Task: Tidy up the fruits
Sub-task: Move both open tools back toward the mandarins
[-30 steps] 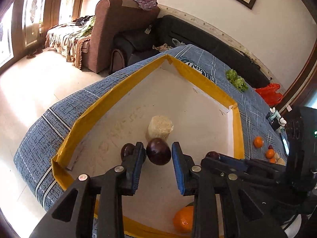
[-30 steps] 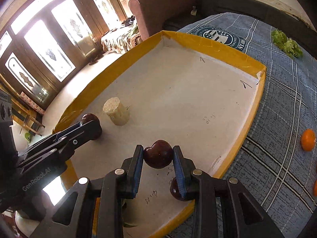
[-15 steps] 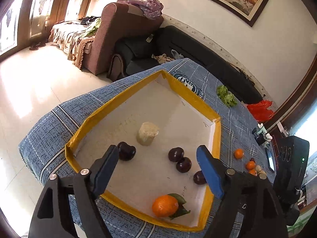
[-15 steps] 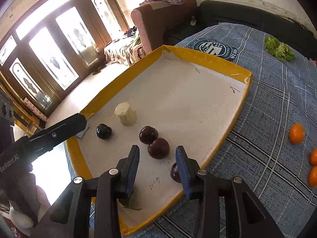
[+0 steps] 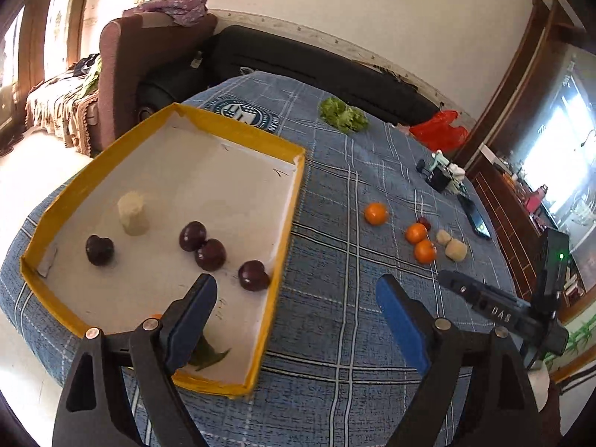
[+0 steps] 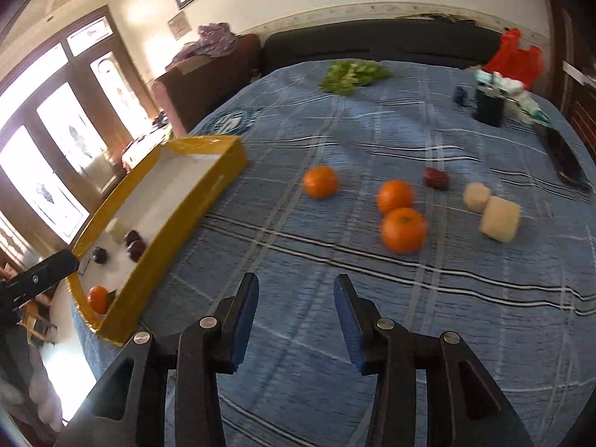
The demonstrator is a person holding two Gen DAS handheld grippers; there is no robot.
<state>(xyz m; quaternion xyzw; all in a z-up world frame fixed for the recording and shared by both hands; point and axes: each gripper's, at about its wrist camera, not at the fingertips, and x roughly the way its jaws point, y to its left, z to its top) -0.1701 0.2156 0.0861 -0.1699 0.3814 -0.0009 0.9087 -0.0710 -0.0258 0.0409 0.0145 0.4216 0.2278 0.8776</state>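
Both the left gripper [image 5: 296, 298] and right gripper [image 6: 296, 300] were spread apart and empty; four plums [image 5: 211, 254] lay in the tray [image 5: 287, 219].

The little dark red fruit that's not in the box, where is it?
In the right wrist view, the small dark red fruit lies on the blue tablecloth, right of the oranges and left of the pale chunks.

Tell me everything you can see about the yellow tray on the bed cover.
The tray is a shallow rectangular box, seemingly cardboard, with yellow taped walls and a white floor bearing faint pen marks. It lies flat on the blue plaid cloth. Inside are four dark plums, a pale cylindrical piece, and an orange with a green leaf at the near end. Neither gripper touches it.
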